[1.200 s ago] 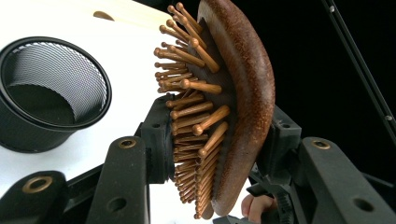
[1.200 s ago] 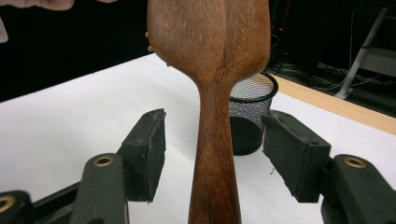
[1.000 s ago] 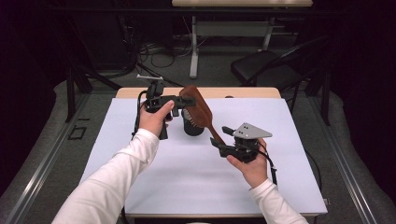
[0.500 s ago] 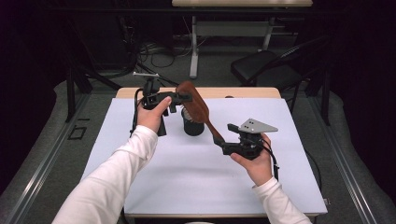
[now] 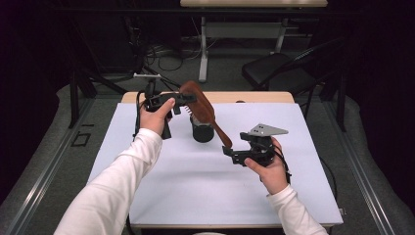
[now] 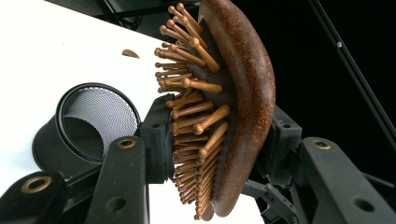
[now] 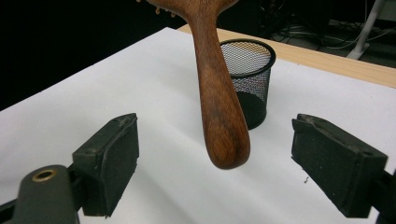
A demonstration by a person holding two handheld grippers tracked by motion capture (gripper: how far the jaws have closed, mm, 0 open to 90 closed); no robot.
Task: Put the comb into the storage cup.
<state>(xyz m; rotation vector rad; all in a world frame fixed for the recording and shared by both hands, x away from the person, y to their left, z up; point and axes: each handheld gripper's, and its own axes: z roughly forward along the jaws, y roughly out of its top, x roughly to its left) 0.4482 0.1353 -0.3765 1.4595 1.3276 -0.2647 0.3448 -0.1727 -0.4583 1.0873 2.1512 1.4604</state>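
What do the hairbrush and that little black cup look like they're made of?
Hairbrush: apparently wood, dark reddish-brown with a smooth, slightly mottled finish; lighter, seemingly wooden pins with rounded tips. Black cup: likely metal mesh, matte black; fine see-through grid walls with a solid rim.

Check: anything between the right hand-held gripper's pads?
Yes: the hairbrush handle end hangs between the right hand-held gripper's open pads, touching neither, in the right gripper view.

Probably a lab: dark curtained room, floor cables [image 5: 164, 61], white-covered table [image 5: 195, 186], spare desk frame [image 5: 244, 29].
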